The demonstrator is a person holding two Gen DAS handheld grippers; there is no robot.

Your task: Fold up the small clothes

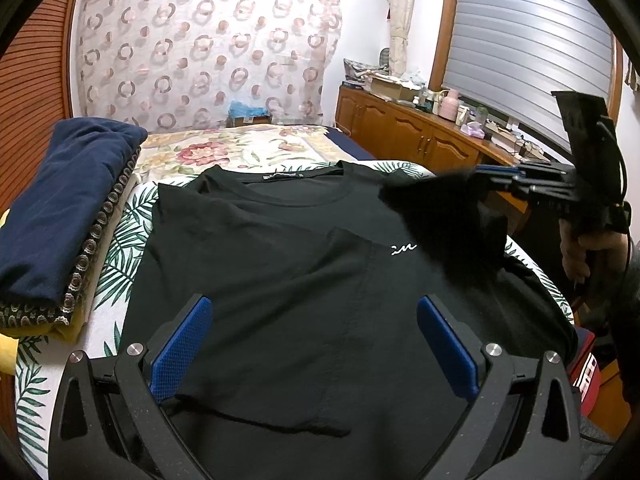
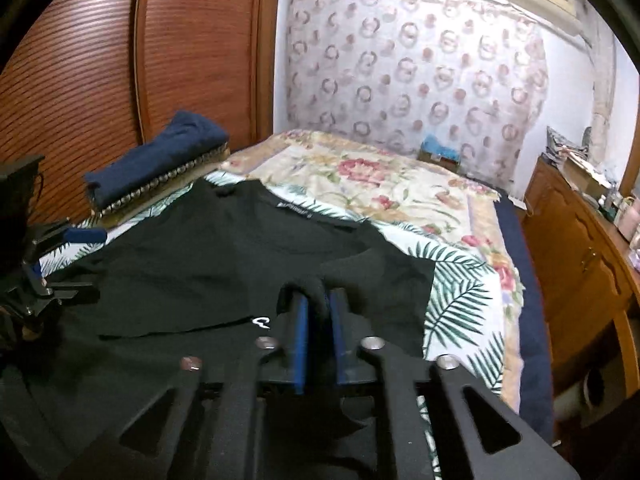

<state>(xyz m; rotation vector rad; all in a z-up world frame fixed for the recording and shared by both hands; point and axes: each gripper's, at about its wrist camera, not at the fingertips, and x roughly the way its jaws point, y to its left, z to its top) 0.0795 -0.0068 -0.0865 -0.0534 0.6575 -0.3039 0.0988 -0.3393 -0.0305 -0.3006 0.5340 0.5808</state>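
Black T-shirt (image 1: pixel 280 264) (sleeve lifted) pinched in narrow right tongs (image 2: pixel 319 300); left tongs (image 1: pixel 314 344) hover wide above it.

The T-shirt (image 1: pixel 280 264) was black, with a small white script mark on the chest. Both the left gripper (image 1: pixel 314 344) and the right gripper (image 2: pixel 318 320) showed blue pads on black frames. The bedsheet (image 2: pixel 460 292) was white with green palm leaves; the far bedspread (image 2: pixel 360 176) cream with red flowers. The folded blanket (image 1: pixel 64 208) at left was navy. The curtain (image 1: pixel 208 48) carried brownish ring patterns.
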